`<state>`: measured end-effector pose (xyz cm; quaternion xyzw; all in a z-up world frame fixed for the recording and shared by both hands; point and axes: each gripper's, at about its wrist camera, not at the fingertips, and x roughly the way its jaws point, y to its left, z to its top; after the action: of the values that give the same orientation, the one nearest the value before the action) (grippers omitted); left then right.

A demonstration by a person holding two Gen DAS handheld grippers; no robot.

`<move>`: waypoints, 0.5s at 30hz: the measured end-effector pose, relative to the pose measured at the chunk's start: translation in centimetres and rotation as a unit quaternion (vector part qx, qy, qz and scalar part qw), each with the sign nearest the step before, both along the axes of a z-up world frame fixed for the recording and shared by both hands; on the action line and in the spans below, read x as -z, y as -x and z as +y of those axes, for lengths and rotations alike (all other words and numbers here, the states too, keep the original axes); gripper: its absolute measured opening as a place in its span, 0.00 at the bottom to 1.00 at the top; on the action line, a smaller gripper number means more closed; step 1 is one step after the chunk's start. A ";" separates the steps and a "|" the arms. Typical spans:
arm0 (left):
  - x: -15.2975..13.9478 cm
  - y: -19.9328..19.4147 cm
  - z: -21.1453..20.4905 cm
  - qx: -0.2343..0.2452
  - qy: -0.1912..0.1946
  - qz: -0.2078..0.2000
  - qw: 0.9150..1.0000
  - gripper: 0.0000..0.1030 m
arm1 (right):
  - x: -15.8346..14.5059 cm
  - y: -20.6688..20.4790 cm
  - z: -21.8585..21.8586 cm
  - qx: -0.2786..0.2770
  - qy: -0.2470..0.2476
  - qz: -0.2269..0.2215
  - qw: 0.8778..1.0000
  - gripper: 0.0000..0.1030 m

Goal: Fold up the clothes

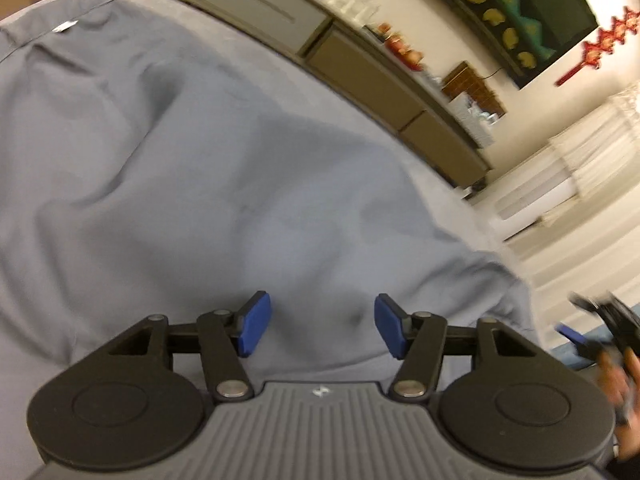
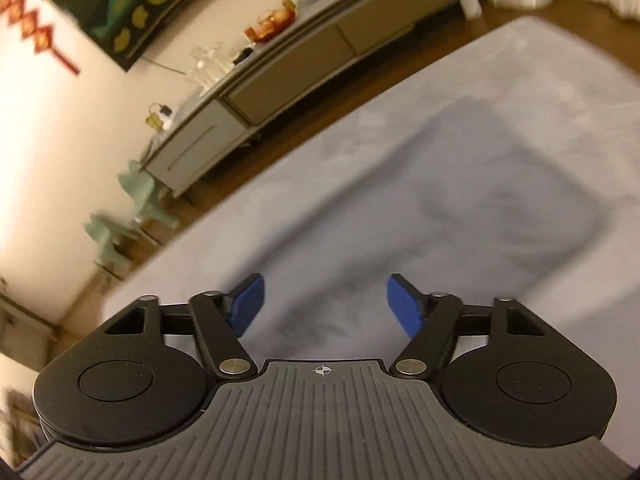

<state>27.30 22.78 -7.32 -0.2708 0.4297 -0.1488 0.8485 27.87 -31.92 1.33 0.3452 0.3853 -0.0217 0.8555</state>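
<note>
A grey garment [image 1: 120, 140] lies wrinkled on the grey-blue covered surface [image 1: 460, 248], with a small label [image 1: 64, 27] near its far edge. My left gripper [image 1: 322, 324] hovers over the cloth, open, and nothing sits between its blue pads [image 1: 254, 324]. At the right edge of the left wrist view, the right gripper [image 1: 596, 332] shows blurred in a person's hand [image 1: 626, 376]. In the right wrist view, a darker, flat, roughly rectangular grey garment [image 2: 508, 192] lies ahead on the surface [image 2: 280, 220]. My right gripper [image 2: 326, 306] is open and empty above bare cover.
A long low sideboard [image 1: 360, 60] with drawers runs along the wall, carrying glassware [image 2: 208, 64] and red ornaments [image 2: 272, 24]. Pale green stools [image 2: 140, 200] stand on the wooden floor beyond the surface's edge. Curtains [image 1: 580, 152] hang at the right.
</note>
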 end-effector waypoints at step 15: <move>-0.4 -0.4 1.0 -0.012 0.012 0.007 1.000 0.57 | 3.2 -9.4 4.3 0.048 -0.005 0.022 0.999 0.01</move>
<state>27.72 23.75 -6.87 -0.2868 0.4309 -0.1416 0.8438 37.29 -27.66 -1.91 0.3671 0.3867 -0.0680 0.8432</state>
